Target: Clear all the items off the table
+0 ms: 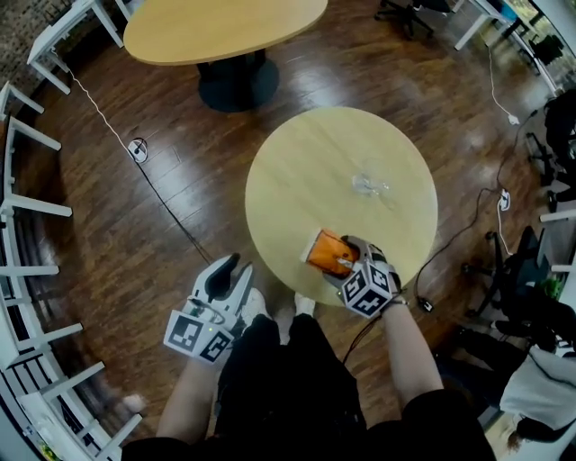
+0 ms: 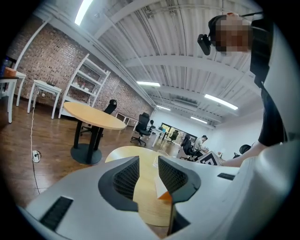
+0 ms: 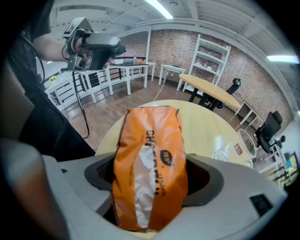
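Note:
An orange snack bag (image 1: 328, 252) (image 3: 150, 164) lies near the front edge of the round wooden table (image 1: 342, 162) (image 3: 206, 122). My right gripper (image 1: 342, 263) (image 3: 151, 180) points steeply down over it, jaws wide, with the bag between them; a dark gap shows beside the right pad. A clear plastic cup (image 1: 369, 186) (image 3: 246, 140) lies further back on the table. My left gripper (image 1: 229, 267) (image 2: 149, 176) hovers off the table's left edge, pointing about level, its pads narrowly apart with nothing between them. A corner of the bag (image 2: 164, 196) shows past its right pad.
A second round table (image 1: 220, 27) stands beyond on a dark pedestal. White racks (image 1: 27, 207) line the left side. A cable and floor socket (image 1: 137, 149) lie on the wooden floor at left. Office chairs (image 1: 531, 270) and cables crowd the right.

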